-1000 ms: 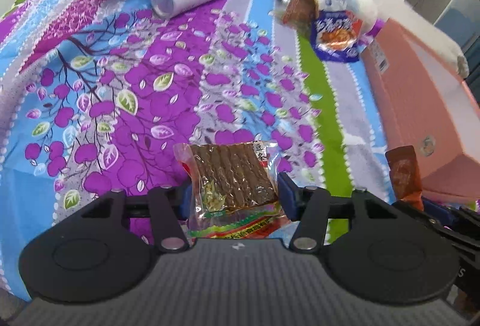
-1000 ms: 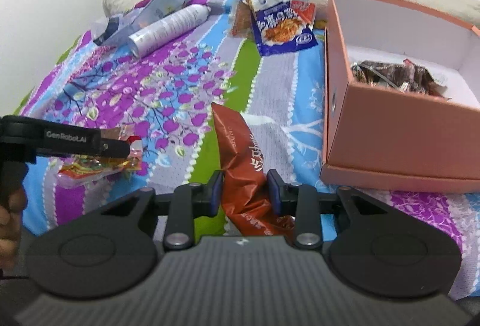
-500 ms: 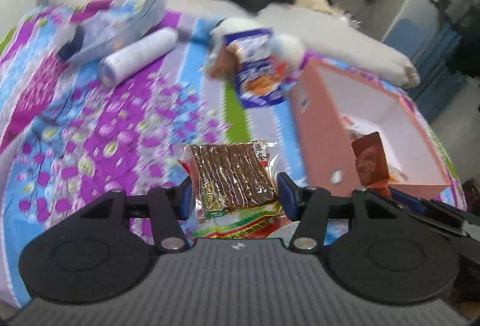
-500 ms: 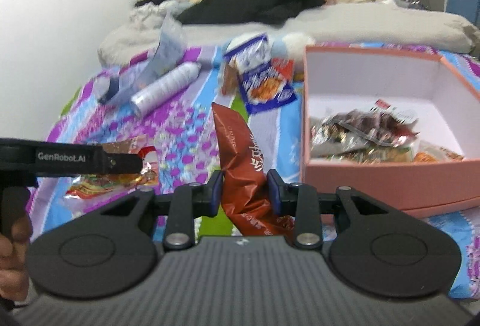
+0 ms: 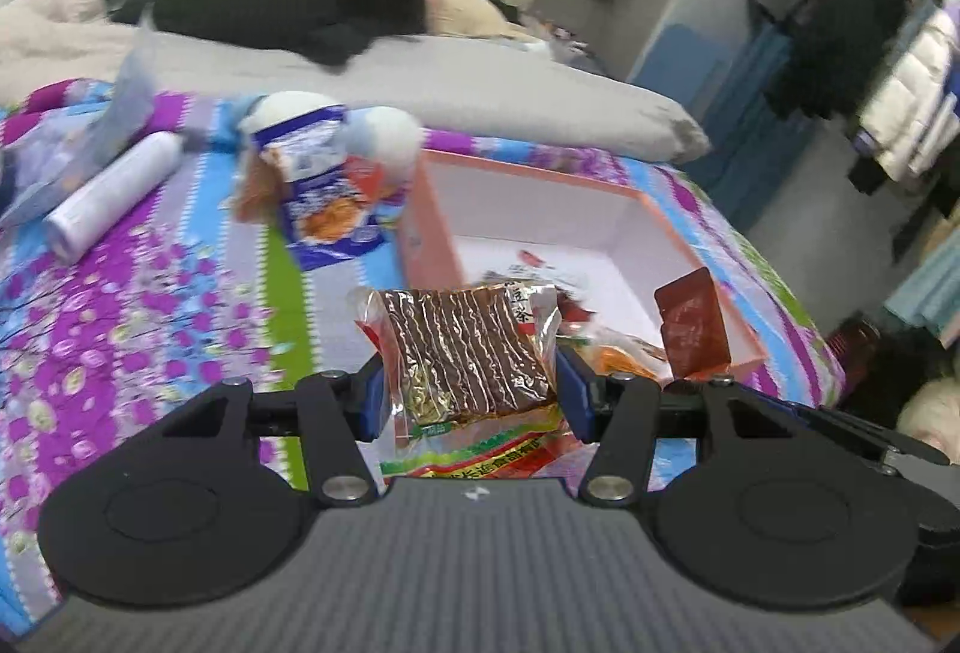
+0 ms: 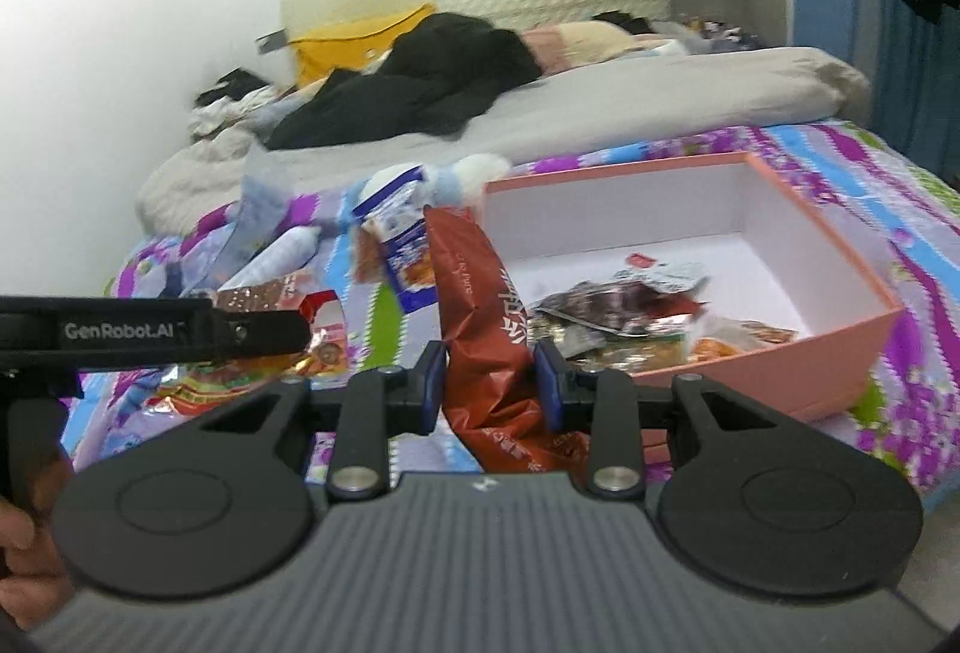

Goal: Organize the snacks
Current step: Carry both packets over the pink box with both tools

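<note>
Nearest to me, my left claw is clamped on a clear packet of brown strips, its pads pressing both edges. My right claw is closed around a crumpled red-brown pouch, which stands up between the pads. Both packets are off the bed and I judge them mid-carry, not yet delivered.

Just beyond the claws sits the pink box, open-topped, on the patterned bedspread. A heap of wrapped snacks already lies in its near end, so I reckon a good part of the sorting is done; the far half of the box is bare.

Farther out, a blue-and-white snack bag leans just beside the box's far left corner, with something orange-brown tucked against it. I count those as left to collect. A white cylinder lies well to the left; whether it belongs in the box I cannot tell.
</note>
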Demonstrator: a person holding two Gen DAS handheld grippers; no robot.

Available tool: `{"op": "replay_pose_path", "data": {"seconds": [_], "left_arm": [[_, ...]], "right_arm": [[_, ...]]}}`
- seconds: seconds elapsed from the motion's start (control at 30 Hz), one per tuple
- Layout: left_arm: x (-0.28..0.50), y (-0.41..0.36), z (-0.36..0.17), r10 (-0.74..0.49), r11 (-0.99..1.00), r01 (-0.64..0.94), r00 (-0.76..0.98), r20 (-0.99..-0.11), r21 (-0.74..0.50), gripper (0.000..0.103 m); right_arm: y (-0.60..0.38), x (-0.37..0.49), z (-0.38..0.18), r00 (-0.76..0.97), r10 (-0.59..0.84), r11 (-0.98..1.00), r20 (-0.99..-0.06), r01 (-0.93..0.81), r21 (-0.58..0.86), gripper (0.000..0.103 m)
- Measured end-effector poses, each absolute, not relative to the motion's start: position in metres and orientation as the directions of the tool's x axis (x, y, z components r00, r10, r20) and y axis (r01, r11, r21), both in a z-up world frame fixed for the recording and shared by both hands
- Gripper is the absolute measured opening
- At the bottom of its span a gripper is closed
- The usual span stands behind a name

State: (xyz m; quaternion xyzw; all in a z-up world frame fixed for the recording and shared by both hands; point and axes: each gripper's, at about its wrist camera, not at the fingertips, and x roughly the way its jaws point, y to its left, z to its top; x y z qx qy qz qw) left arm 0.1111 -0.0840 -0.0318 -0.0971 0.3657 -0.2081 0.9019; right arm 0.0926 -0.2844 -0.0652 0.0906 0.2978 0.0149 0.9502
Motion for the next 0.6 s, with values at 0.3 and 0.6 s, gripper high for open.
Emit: {"op": "replay_pose_path", "data": {"seconds": [0.3,0.6], "left_arm": [[0.135,-0.125,-0.037,-0.502,0.864,0.381,0.591,-0.632,-0.330,0.060],[0.202,-0.170,-0.045,-0.506,0.857,0.406,0.551,-0.663,-0.316,0.060]], "right_arm": [[-0.315,0.091,-0.069,0.818,0.012,0.971,-0.575,0.127,0.200,0.035],[-0.351,0.140,-0.064,0.823,-0.033,0.963,-0.568,0.177,0.201,0.035]]}}
